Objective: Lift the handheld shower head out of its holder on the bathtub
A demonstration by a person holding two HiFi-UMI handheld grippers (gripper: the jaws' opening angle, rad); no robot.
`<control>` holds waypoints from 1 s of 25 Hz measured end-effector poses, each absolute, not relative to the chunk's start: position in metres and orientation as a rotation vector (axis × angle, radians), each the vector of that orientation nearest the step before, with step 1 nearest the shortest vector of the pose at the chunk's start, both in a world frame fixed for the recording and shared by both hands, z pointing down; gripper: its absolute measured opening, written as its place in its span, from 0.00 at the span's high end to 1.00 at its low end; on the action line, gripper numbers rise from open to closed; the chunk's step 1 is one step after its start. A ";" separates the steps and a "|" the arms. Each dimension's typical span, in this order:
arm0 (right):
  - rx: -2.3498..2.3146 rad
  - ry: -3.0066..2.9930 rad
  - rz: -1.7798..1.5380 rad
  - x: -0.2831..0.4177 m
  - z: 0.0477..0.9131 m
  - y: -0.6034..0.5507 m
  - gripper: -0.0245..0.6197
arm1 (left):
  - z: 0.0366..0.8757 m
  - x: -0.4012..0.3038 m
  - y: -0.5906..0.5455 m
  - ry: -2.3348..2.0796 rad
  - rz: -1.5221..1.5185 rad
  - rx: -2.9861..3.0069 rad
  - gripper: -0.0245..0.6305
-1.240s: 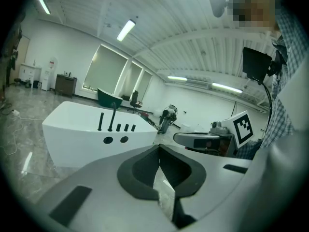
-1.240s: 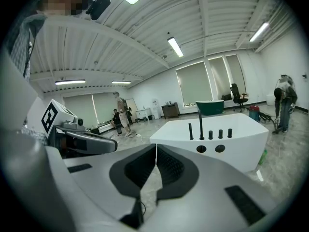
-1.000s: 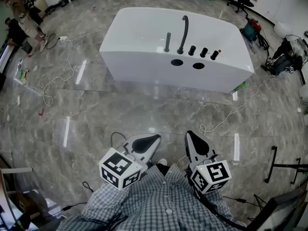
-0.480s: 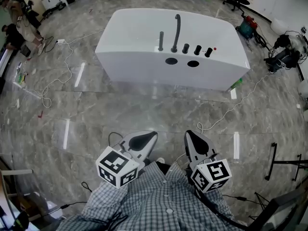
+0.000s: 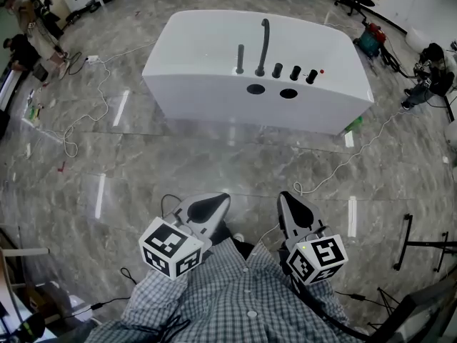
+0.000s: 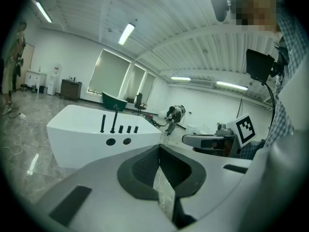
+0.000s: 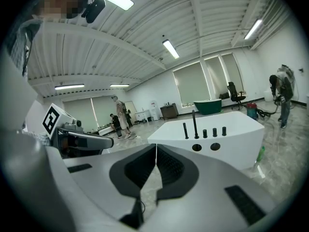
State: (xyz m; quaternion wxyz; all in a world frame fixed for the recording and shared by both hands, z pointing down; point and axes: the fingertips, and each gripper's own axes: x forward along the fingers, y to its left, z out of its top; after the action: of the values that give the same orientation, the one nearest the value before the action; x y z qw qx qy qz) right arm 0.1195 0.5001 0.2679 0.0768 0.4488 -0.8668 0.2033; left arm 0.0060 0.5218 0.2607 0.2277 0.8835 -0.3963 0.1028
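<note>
The white bathtub (image 5: 214,84) stands on the marble floor well ahead of me. On its near rim the black handheld shower head (image 5: 240,59) stands upright in its holder. Right of it are a tall curved spout (image 5: 265,47) and three black knobs (image 5: 294,72). My left gripper (image 5: 218,200) and right gripper (image 5: 285,197) hover close to my body, far short of the tub, both shut and empty. The shower head (image 6: 103,123) also shows in the left gripper view beyond the left gripper (image 6: 159,151). The right gripper view has the shower head (image 7: 185,130) past the right gripper (image 7: 156,149).
White cables (image 5: 335,170) trail over the floor before the tub and at the left (image 5: 86,98). A green bottle (image 5: 355,128) lies by the tub's right corner. A black stand (image 5: 421,245) is at the right. People (image 5: 32,31) stand far left.
The tub has shifted slightly up and left in the head view. Both grippers stay shut near my body; the right one has edged slightly sideways.
</note>
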 end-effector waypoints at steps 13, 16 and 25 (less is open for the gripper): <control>1.377 -2.560 0.611 0.099 0.273 0.409 0.93 | 0.268 -0.017 0.423 -1.047 0.308 2.440 0.95; 1.395 -2.557 0.605 0.090 0.271 0.382 0.93 | 0.268 -0.025 0.394 -1.032 0.308 2.451 0.95; 1.407 -2.519 0.590 0.069 0.272 0.326 0.93 | 0.269 -0.048 0.333 -0.991 0.302 2.462 0.95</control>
State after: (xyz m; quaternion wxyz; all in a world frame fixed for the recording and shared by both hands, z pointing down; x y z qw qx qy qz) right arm 0.0687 0.3258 0.2724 0.0981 0.4754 -0.8513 0.1993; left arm -0.0477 0.3327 0.2690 0.2332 0.8963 -0.3609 0.1099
